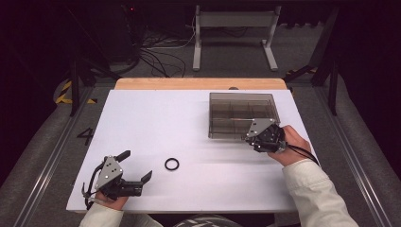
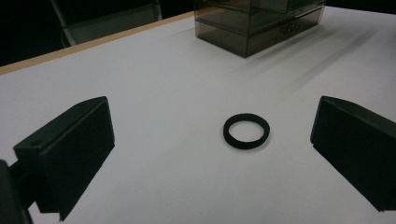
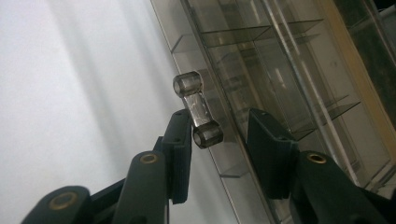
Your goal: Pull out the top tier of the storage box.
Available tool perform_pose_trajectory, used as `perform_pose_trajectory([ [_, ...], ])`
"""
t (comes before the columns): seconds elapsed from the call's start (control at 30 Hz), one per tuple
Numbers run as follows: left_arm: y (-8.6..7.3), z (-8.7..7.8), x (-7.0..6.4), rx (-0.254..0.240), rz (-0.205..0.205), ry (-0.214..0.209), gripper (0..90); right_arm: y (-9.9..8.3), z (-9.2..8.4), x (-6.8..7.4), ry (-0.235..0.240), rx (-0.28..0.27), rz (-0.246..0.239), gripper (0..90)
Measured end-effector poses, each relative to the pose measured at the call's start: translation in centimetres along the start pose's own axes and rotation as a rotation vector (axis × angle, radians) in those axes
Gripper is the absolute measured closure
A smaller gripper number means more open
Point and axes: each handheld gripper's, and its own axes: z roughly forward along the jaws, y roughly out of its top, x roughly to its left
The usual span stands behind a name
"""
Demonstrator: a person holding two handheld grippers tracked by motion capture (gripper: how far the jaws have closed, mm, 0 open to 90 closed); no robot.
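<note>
A smoked clear drawer box (image 1: 241, 113) stands at the table's right back. My right gripper (image 1: 255, 136) is at its front face, jaws apart around a clear dumbbell-shaped drawer handle (image 3: 198, 107). In the right gripper view (image 3: 220, 116) the handle lies against the left jaw, with a gap to the right one. A black ring (image 1: 166, 164) lies flat on the white table (image 1: 156, 118) near the front. My left gripper (image 1: 137, 164) rests just left of it, open and empty. In the left gripper view (image 2: 212, 121) the ring (image 2: 246, 143) lies ahead between the wide jaws, nearer the right one.
The box (image 2: 261, 23) has several drawers and compartments (image 3: 280, 70). A wooden strip (image 1: 198, 83) borders the table's far edge. Behind it are cables and a metal stand (image 1: 234, 19) on the floor. White surface lies between the ring and the box.
</note>
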Motion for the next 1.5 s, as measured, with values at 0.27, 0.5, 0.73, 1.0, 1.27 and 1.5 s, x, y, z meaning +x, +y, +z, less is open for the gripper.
perform_pose_trajectory([
  [0.27, 0.0, 0.0, 0.0, 0.0, 0.002, 0.002, 0.4, -0.5, -0.5, 1.0, 0.017, 0.01, -0.008, 61.7],
  [0.5, 0.0, 0.1, -0.1, 0.004, -0.003, 0.001, 0.4, -0.7, -0.8, 1.7, 0.024, 0.003, -0.006, 62.0],
  [0.73, 0.0, 0.1, 0.0, 0.0, 0.001, 0.002, 0.4, -0.8, -0.8, 1.8, 0.029, -0.006, -0.001, 61.9],
  [1.0, 0.0, 0.1, 0.0, 0.004, 0.001, 0.001, 0.4, -0.7, -1.0, 1.8, 0.081, -0.032, 0.013, 53.5],
  [1.27, 0.0, 0.1, 0.0, 0.003, -0.01, 0.003, 0.4, 0.4, -1.9, 1.9, 0.082, -0.102, 0.025, 52.5],
  [1.5, 0.1, 0.4, 0.2, 0.0, -0.007, -0.001, 0.4, 2.2, -3.1, 1.7, 0.097, -0.221, 0.086, 52.5],
])
